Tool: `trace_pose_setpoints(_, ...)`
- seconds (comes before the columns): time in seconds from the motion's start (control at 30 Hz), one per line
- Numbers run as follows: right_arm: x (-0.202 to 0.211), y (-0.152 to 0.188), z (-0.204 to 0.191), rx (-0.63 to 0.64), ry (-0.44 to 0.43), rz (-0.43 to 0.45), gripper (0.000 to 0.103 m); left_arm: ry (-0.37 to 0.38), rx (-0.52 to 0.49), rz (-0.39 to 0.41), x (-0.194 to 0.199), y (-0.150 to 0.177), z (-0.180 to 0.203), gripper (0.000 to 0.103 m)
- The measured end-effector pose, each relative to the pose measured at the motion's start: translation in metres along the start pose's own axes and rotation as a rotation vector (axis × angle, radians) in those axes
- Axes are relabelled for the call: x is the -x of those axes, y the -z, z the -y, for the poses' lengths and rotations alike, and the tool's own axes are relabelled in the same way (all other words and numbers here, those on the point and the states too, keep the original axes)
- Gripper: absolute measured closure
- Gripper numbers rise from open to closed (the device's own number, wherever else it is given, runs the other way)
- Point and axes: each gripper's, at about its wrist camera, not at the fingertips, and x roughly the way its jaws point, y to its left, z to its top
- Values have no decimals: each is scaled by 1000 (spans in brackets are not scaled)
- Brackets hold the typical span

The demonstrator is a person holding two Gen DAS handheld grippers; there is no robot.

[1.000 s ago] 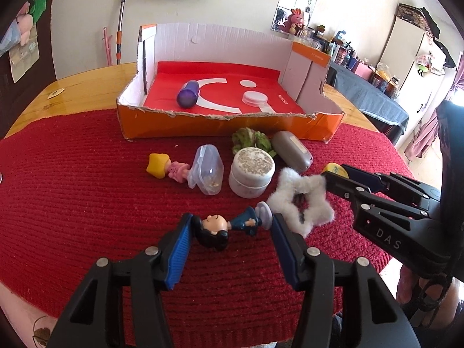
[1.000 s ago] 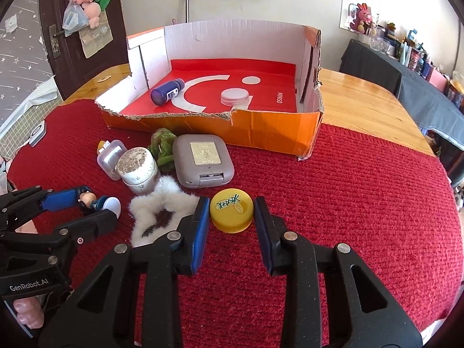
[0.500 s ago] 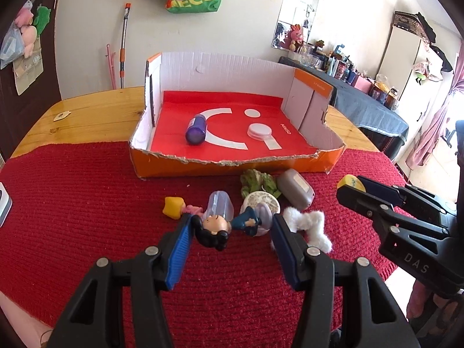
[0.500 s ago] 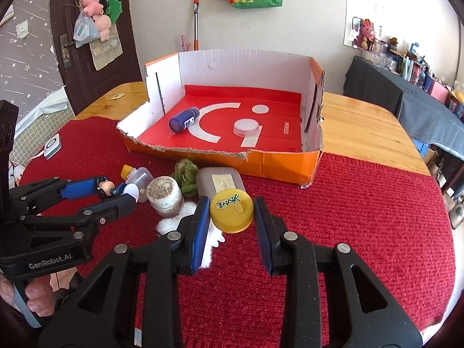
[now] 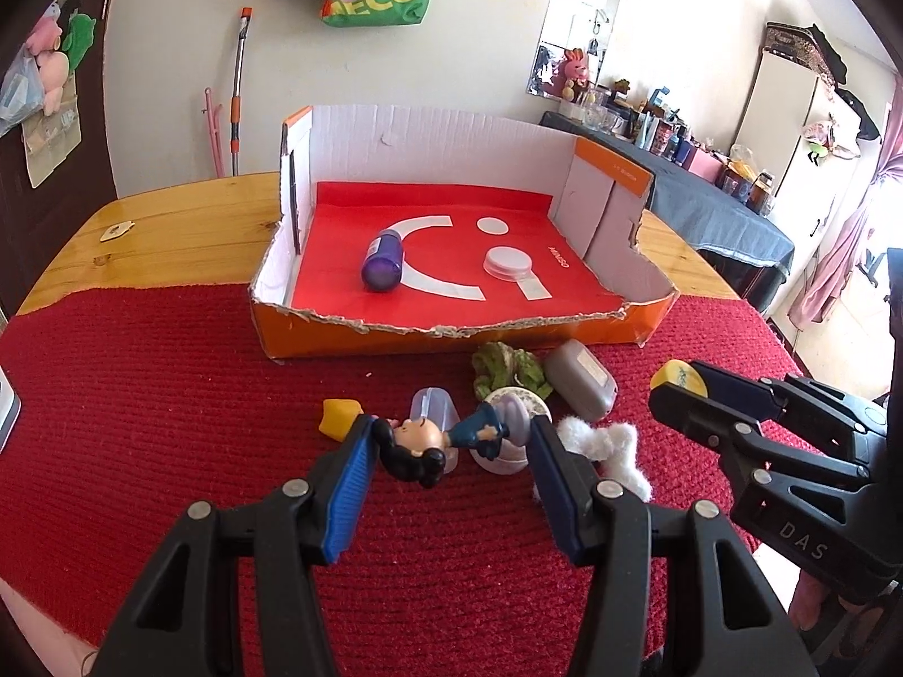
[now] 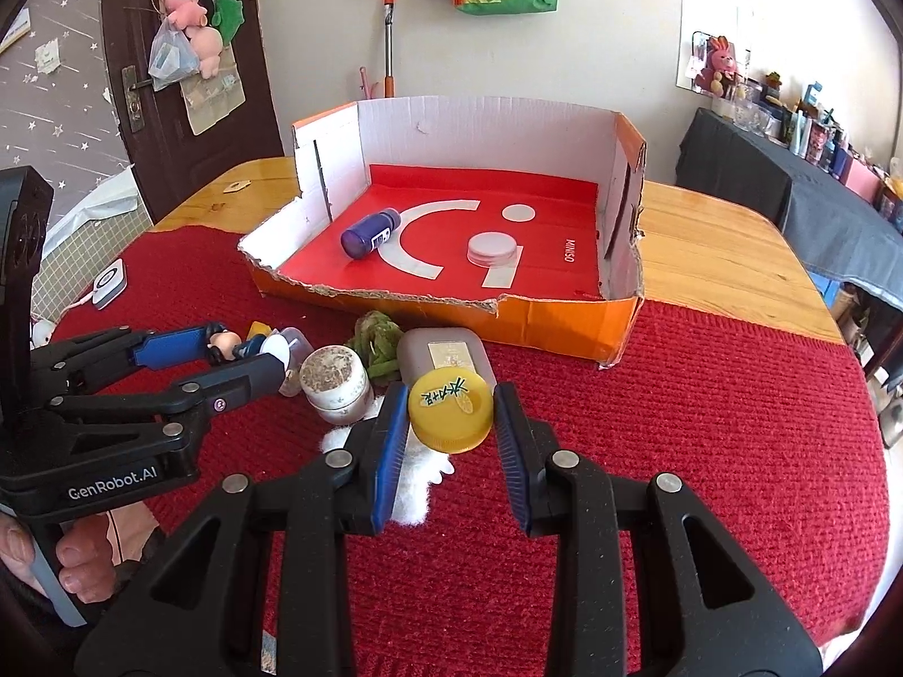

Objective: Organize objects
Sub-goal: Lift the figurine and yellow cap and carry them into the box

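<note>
Both loads are lifted clear of the red mat: the left tool [image 5: 446, 440] pinches a small figurine [image 5: 434, 440] lengthwise, the right tool [image 6: 448, 412] pinches a yellow cap [image 6: 450, 410]. Next, each likely carries forward over the torn near wall of the cardboard box [image 5: 361, 333] and releases inside.

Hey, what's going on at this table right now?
A person is tidying small items into an orange cardboard box on a red mat. The left hand-held gripper is clamped on a small dark-haired figurine, and the right hand-held gripper on a yellow cap. A purple bottle and a white lid already lie in the box. A speckled jar, grey case, green toy and white fluffy star sit on the mat.
</note>
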Motion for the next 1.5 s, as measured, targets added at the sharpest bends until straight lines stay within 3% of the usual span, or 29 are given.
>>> trace_pose_setpoints(0.77,-5,-31,4,5,-15,20,74,-12,2,24,-10,-44,-13,47)
trace_pose_setpoints(1.5,-42,-65,15,2,-34,-25,74,-21,-19,-33,-48,-77,-24,47)
